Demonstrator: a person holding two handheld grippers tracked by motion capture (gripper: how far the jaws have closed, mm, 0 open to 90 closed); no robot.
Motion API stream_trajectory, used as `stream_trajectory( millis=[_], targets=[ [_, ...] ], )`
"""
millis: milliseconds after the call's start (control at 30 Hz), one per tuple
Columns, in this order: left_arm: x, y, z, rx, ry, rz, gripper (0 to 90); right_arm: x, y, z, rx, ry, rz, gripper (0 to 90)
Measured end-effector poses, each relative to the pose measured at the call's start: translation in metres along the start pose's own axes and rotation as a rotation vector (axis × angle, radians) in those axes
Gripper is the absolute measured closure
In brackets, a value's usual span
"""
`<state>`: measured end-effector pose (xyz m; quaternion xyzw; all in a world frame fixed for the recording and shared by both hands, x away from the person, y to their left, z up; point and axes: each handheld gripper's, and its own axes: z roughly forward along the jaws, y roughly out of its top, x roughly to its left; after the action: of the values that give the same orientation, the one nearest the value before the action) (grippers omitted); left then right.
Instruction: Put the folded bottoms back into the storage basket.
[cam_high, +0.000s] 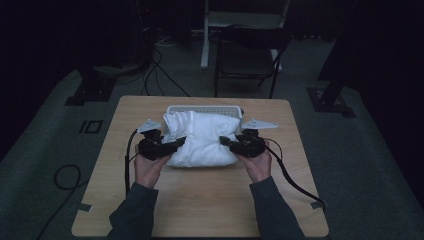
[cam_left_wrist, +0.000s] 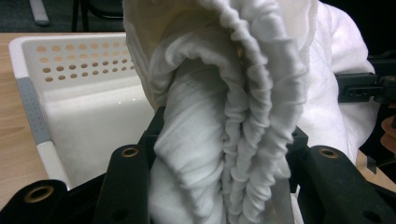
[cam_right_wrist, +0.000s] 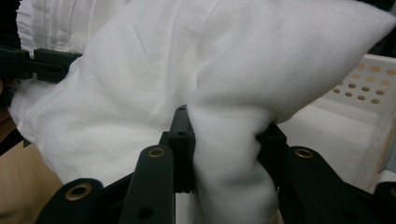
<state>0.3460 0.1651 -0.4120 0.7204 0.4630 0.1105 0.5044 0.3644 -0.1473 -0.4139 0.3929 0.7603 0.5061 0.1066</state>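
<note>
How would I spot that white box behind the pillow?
Find the wooden table. At its far edge, behind the white pillow, sits a white plastic basket. Rows of small round holes in its walls set it apart from the soft pillow.

High view looks down; both close gripper views share the pillow (cam_high: 202, 140).
</note>
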Motion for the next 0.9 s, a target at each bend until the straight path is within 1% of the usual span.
stream_trajectory(
  millis=[100, 233, 600, 700, 833, 900],
  targets=[
    [0.002, 0.002, 0.004, -0.001, 0.001, -0.001, 52.8, -0.002, 0.001, 0.002, -0.001, -0.005, 0.013, 67.3],
    [0.003, 0.004, 0.007, -0.005, 0.004, 0.000, 52.8, -0.006, 0.004, 0.004, -0.002, -0.008, 0.019, 67.3],
    [0.009, 0.011, 0.009, -0.022, 0.017, -0.003, 52.9, -0.009, 0.015, 0.011, -0.005, -0.029, -0.002, 67.4],
    [0.010, 0.013, 0.010, -0.036, 0.005, 0.003, 52.8, -0.012, 0.017, 0.012, -0.011, -0.024, 0.005, 67.4],
    [0.011, 0.014, 0.012, -0.036, 0.010, 0.008, 52.8, -0.014, 0.018, 0.013, -0.010, -0.028, 0.009, 67.5],
    [0.012, 0.016, 0.014, -0.035, 0.012, 0.006, 52.9, -0.014, 0.020, 0.015, -0.007, -0.038, 0.009, 67.5]
  ],
)
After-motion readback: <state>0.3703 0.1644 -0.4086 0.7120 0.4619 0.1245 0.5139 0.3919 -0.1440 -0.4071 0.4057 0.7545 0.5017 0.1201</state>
